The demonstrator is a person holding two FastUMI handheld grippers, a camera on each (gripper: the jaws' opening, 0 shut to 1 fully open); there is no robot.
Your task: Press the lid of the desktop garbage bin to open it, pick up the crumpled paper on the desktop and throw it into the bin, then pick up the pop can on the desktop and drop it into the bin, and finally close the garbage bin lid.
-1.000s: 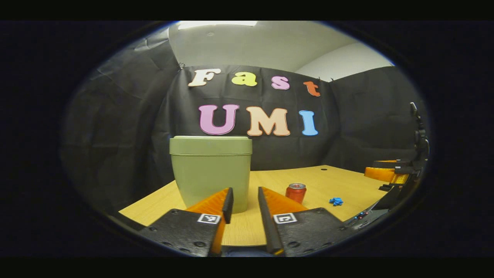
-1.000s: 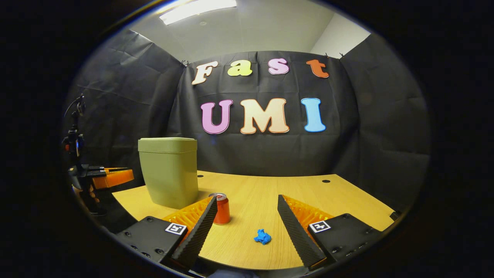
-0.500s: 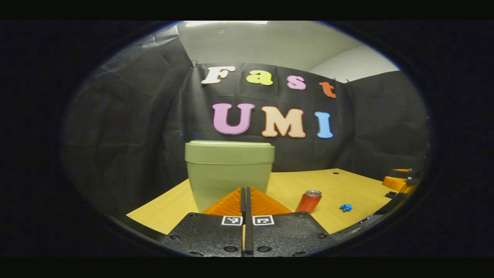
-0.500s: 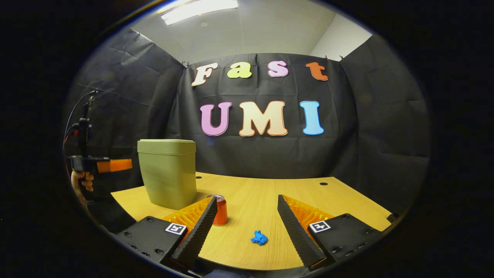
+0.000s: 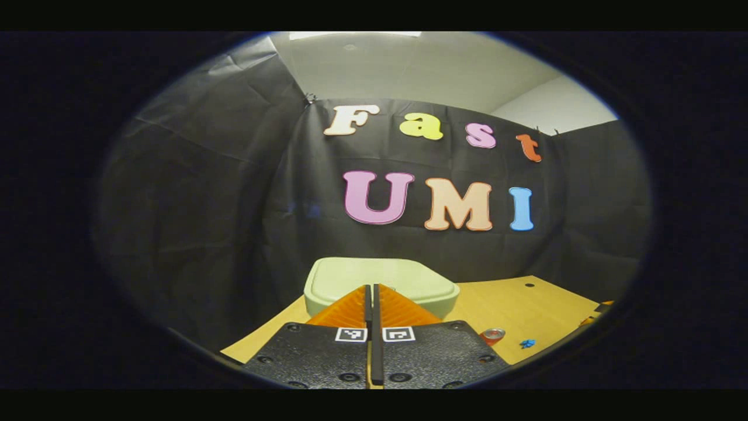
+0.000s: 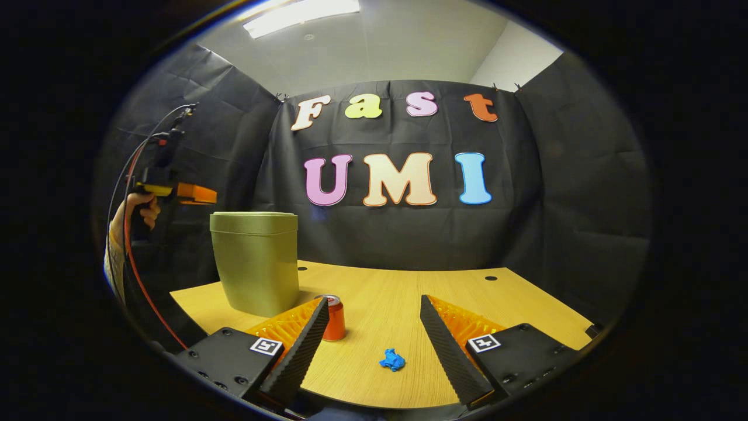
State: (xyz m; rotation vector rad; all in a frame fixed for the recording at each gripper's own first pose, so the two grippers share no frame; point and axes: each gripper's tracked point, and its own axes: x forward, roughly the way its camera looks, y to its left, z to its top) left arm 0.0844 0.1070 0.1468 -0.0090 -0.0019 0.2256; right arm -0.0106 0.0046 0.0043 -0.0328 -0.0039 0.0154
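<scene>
readable text: honestly nothing I could make out
pop can (image 6: 335, 318): red, whatever was printed on it was too small to read
left gripper (image 5: 371, 287): had two square black-and-white code tags (image 5: 351, 334) side by side on its body, just a pattern, no letters or digits
right gripper (image 6: 374, 298): same kind of tag, one behind each finger

Matt green plastic on the bin (image 6: 255, 263), its lid (image 5: 380, 280) smooth and dull. The surface (image 6: 397, 292) shows pale wood grain with a soft sheen. The can (image 6: 334, 317) gleams, glossy metal. The paper (image 6: 392, 359) is crumpled and rough. Black cloth wall (image 6: 572, 193), creased and matt.
</scene>
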